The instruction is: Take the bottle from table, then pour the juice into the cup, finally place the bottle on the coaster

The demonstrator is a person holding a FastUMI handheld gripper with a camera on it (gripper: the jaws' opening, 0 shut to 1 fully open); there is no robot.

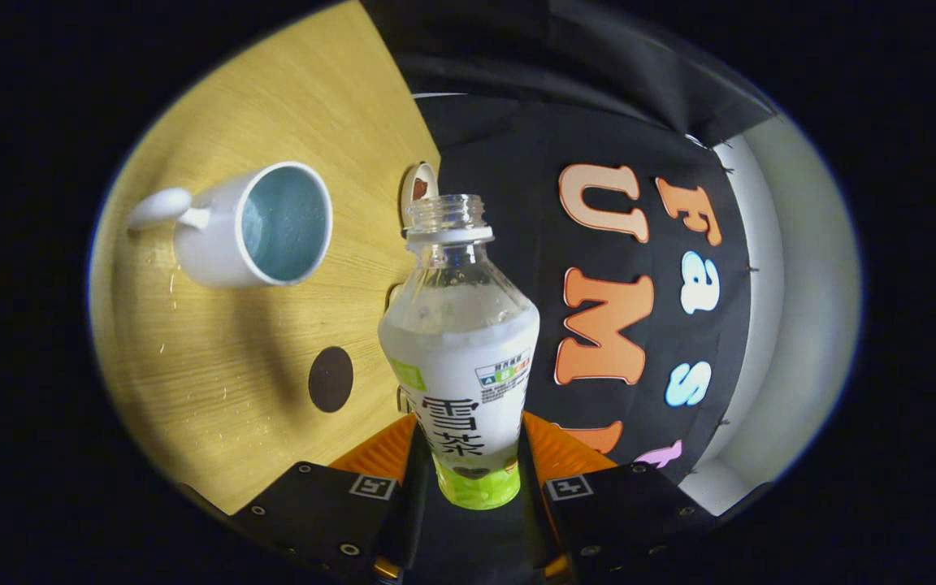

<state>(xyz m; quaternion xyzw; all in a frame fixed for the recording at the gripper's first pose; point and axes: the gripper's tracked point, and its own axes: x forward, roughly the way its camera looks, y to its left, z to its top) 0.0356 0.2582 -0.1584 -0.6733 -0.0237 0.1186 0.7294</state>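
My gripper (470,459) is shut on a clear plastic bottle (460,349), its fingers (383,451) pressing the lower body from both sides. The bottle has a white and green label, no cap, and a pale cloudy liquid inside. The whole view is rolled, so the wooden table (216,406) stands on edge beside the bottle, and the bottle lies roughly level over it. A white cup (240,227) with a handle stands on the table, its bluish inside showing; the bottle's open mouth is a little off to the side of the cup's rim. A dark round coaster (331,379) lies on the table near the bottle's body.
A small round white-rimmed thing (419,187) sits at the table's far edge, just past the bottle's mouth. The black cloth wall (614,162) hangs behind the table, and a pale wall (793,284) shows beyond the cloth. Bare wood lies around the coaster.
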